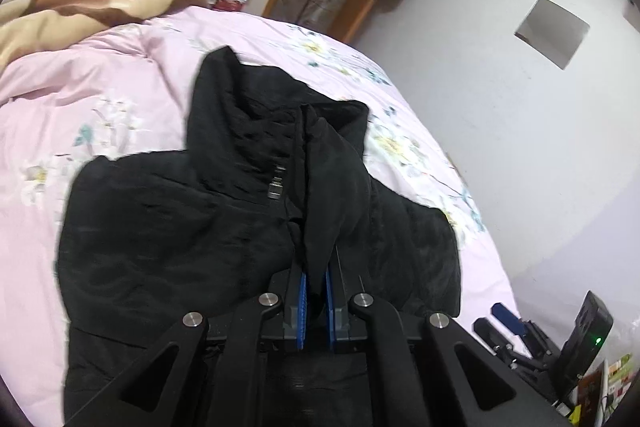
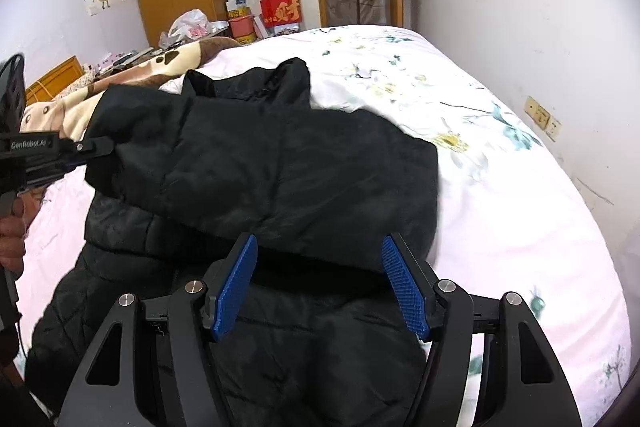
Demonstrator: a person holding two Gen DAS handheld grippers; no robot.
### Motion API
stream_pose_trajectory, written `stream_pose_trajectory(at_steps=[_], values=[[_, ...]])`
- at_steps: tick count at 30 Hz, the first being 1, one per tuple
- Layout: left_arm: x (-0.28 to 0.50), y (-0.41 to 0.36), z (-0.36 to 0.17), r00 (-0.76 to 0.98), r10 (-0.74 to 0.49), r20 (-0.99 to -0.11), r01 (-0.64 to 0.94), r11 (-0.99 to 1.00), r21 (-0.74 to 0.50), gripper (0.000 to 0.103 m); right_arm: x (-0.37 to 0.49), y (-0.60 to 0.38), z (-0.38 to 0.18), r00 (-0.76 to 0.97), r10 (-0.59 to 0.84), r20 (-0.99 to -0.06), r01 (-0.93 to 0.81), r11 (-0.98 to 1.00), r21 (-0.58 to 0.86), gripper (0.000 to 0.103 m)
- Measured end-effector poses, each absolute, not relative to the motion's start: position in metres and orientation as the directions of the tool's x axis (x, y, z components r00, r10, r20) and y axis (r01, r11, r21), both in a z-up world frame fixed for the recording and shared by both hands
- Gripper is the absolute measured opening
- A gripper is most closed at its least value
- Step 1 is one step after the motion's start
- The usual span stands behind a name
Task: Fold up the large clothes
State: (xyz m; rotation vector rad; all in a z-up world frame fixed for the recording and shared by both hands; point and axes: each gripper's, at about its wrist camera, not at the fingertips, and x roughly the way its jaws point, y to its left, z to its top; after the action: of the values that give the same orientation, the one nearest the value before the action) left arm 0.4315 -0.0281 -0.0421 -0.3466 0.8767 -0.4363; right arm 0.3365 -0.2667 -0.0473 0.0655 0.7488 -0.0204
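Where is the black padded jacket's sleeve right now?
In the right wrist view the sleeve is at the left, pinched in the left gripper above the pink floral bedsheet, beside the brown-and-cream blanket.

Both grippers are showing matte black frames with triangular cut-outs in their outer arms and round silver screws at the joints. The right gripper (image 2: 320,287) is carrying ribbed blue pads (image 2: 236,287) on its fingers; the left gripper (image 1: 316,291) is wearing the same blue. White lettering is running along the left gripper's body in the right wrist view.
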Motion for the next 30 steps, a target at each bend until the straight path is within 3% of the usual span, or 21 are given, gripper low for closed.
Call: stream_pose_trajectory(at_steps=[9, 22, 30], values=[[0.435, 0.019, -0.074, 0.572, -0.430, -0.698, 0.124, 0.887, -0.445, 0.007, 0.360, -0.251, -0.055, 0.730, 0.033, -0.682, 0.019, 0.997, 0.068, 0.065], [0.434, 0.043, -0.123, 0.542, -0.343, -0.767, 0.032, 0.921, -0.389, 0.008, 0.393, -0.267, -0.086, 0.687, -0.049, -0.725, 0.107, 0.994, 0.034, 0.065], [0.443, 0.047, -0.154, 0.500, -0.312, -0.808, -0.003, 0.932, -0.362, 0.017, 0.415, -0.267, -0.118, 0.625, -0.107, -0.774, 0.111, 0.993, -0.047, 0.065]])
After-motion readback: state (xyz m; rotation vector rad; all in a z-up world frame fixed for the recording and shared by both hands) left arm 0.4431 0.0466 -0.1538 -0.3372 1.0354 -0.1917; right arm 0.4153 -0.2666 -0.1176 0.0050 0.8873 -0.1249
